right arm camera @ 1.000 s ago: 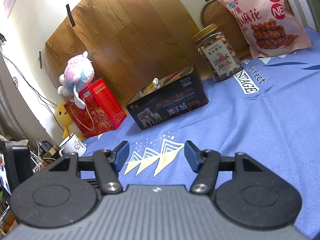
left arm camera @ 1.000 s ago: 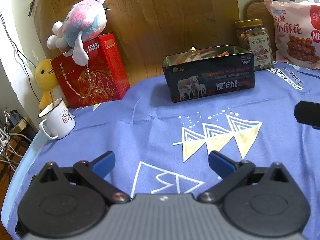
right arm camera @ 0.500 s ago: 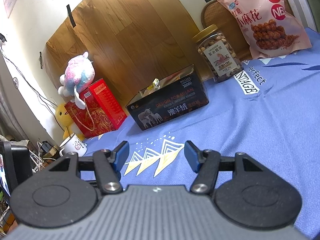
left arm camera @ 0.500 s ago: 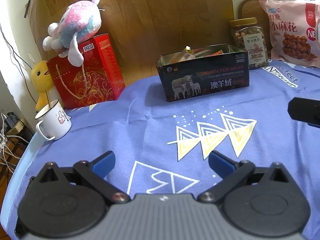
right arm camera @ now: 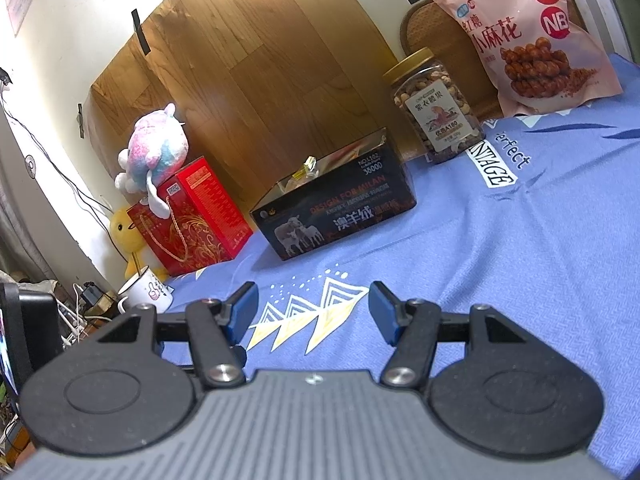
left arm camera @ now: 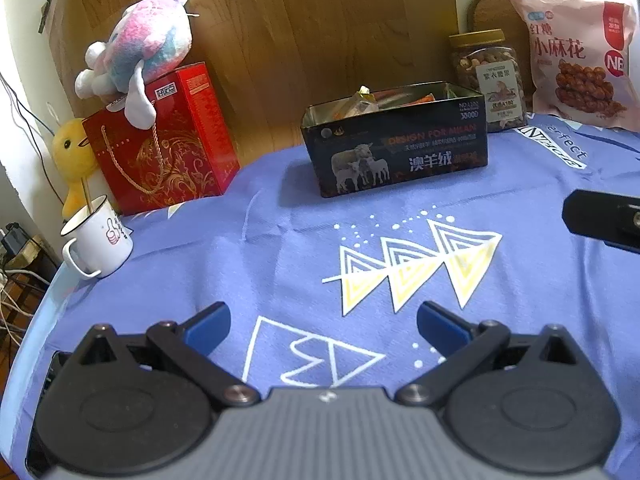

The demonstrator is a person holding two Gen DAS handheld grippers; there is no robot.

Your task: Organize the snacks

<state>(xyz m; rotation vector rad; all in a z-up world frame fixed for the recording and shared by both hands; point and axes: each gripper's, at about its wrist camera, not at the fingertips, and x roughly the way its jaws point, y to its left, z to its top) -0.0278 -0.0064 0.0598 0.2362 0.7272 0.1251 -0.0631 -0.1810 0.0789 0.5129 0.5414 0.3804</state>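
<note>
Snacks sit inside a black tin box (left arm camera: 400,148), which stands open on the blue cloth (left arm camera: 280,248) near the far edge of the table, in front of a wooden board (left arm camera: 320,32). Some wrappers show above its rim, one of them a yellowish packet (right arm camera: 306,168). Just to the right of the box is a jar of nuts (left arm camera: 488,80) with a gold lid, and further right a pink snack bag (left arm camera: 576,56) leans upright at the back. On the left side a red gift box (left arm camera: 168,148) carries a pink and blue plush toy (left arm camera: 140,44). A yellow duck toy (left arm camera: 74,160) is beside it, and a white mug (left arm camera: 98,240) stands at the cloth's edge.

The left gripper (left arm camera: 323,322) hovers over the printed cloth, its blue pads (left arm camera: 208,326) spread wide, with nothing between them. The right gripper (right arm camera: 312,308) also has its jaws apart and empty, and it points toward the tin box, which is well apart from it. A dark part of the right gripper shows at the right edge of the left wrist view.
</note>
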